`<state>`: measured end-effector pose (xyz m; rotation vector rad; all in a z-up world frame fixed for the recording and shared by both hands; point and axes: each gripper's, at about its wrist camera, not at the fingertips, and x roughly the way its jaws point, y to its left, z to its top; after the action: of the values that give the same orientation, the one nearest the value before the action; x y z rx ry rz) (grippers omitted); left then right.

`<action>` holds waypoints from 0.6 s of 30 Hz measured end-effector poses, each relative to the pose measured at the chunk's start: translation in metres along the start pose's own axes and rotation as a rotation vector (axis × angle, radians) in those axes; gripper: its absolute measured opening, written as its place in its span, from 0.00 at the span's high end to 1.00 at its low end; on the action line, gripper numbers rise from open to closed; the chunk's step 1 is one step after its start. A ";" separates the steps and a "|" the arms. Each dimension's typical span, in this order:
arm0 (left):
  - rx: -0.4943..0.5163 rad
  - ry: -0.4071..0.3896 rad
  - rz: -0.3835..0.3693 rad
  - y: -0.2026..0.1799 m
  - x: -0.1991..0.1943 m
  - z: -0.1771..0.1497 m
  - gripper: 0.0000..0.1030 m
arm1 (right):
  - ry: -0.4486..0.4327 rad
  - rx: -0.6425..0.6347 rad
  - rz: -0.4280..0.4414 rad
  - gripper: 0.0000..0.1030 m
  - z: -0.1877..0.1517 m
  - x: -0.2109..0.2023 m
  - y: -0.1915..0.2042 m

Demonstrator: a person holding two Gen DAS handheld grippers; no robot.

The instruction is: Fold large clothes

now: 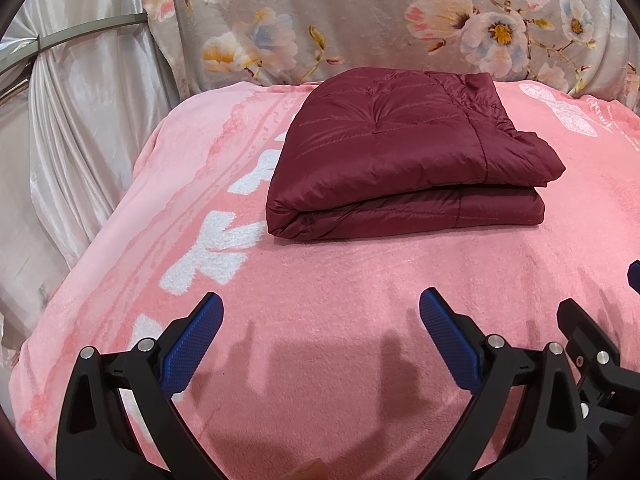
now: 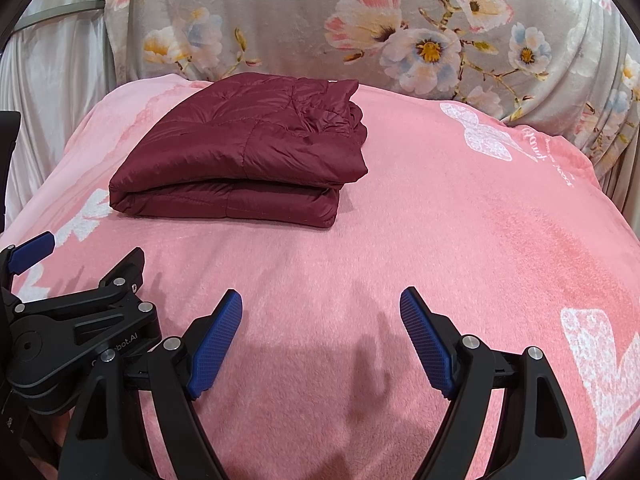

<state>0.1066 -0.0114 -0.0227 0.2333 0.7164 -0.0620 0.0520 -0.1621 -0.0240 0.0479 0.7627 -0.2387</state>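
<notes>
Although the maroon quilted jacket [image 1: 404, 152] already lies folded into a thick, roughly square bundle, its slick, puffy shell looks springy enough that, in my judgement, the top layer could slide or pop open if a gripper nudges it while passing. The loose, crumpled edge at about three o'clock of the bundle seems likeliest to spill out. Stitched channels cross its upper face, and two stacked layers show along the near side. It rests on the pink blanket [image 1: 360, 300], toward twelve o'clock from both grippers and well apart from them. Beyond it hangs a grey floral cloth [image 1: 360, 20], with pale satin drapery [image 1: 80, 120] at nine o'clock. The left gripper [image 1: 322, 336] and right gripper [image 2: 322, 332] each hover over bare blanket, blue fingers spread wide with nothing between them.
</notes>
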 end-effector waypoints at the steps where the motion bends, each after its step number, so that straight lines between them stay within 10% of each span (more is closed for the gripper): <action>1: 0.000 0.000 0.001 0.000 0.000 0.000 0.07 | 0.000 0.000 0.000 0.23 -0.001 0.000 0.001; 18: -0.004 -0.006 -0.003 -0.002 -0.003 0.001 0.07 | -0.005 0.002 -0.004 0.23 -0.001 -0.002 0.004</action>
<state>0.1049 -0.0136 -0.0203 0.2284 0.7103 -0.0638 0.0514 -0.1575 -0.0235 0.0474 0.7577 -0.2436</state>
